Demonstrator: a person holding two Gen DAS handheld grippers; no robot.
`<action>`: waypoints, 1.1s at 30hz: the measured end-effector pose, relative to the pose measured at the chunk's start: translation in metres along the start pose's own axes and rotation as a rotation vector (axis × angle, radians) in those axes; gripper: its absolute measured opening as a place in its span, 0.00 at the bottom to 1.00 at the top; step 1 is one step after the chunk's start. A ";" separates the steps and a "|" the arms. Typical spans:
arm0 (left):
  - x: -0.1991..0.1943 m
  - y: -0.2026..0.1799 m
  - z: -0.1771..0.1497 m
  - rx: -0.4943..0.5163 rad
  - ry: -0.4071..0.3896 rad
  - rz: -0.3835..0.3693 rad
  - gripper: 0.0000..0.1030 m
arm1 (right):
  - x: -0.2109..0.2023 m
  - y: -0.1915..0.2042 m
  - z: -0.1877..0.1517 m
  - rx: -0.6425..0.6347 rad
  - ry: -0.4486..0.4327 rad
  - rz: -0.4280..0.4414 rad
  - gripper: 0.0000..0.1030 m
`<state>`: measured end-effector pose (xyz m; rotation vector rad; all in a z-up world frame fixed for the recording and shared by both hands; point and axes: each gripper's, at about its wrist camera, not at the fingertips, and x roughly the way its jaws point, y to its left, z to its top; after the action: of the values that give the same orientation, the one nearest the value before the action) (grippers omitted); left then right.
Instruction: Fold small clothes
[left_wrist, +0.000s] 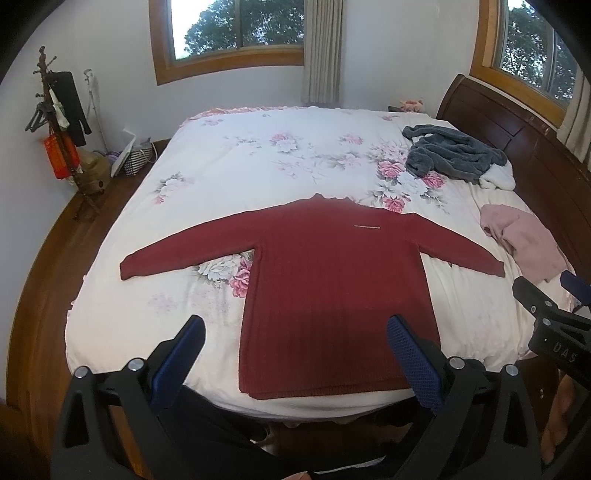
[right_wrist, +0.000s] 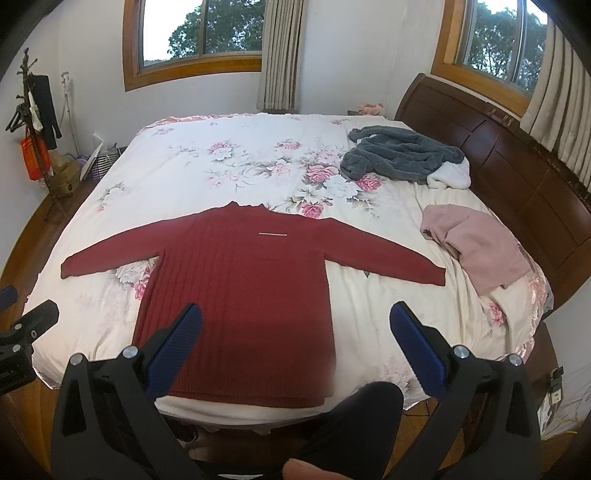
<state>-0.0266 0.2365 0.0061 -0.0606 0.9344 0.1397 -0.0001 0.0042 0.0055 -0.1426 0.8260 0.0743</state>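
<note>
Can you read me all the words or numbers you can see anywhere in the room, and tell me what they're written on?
"DAS": white letters on the black body of the right gripper, seen at the left wrist view's right edge.
Red hanging bag on the coat stand: any print is too blurred to read.
Red sweater: its small pale chest strip shows no readable letters.
</note>
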 end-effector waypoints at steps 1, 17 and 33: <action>0.000 0.000 0.000 0.000 0.000 0.001 0.96 | 0.000 0.000 0.000 0.000 0.000 0.000 0.97; -0.001 0.001 0.002 -0.002 -0.003 0.001 0.96 | 0.001 0.004 -0.003 -0.001 -0.006 0.001 0.97; -0.001 0.000 0.001 -0.001 -0.003 0.002 0.96 | -0.006 0.003 -0.005 0.003 -0.012 0.006 0.97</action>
<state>-0.0262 0.2370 0.0074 -0.0604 0.9311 0.1424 -0.0083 0.0061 0.0068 -0.1367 0.8145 0.0796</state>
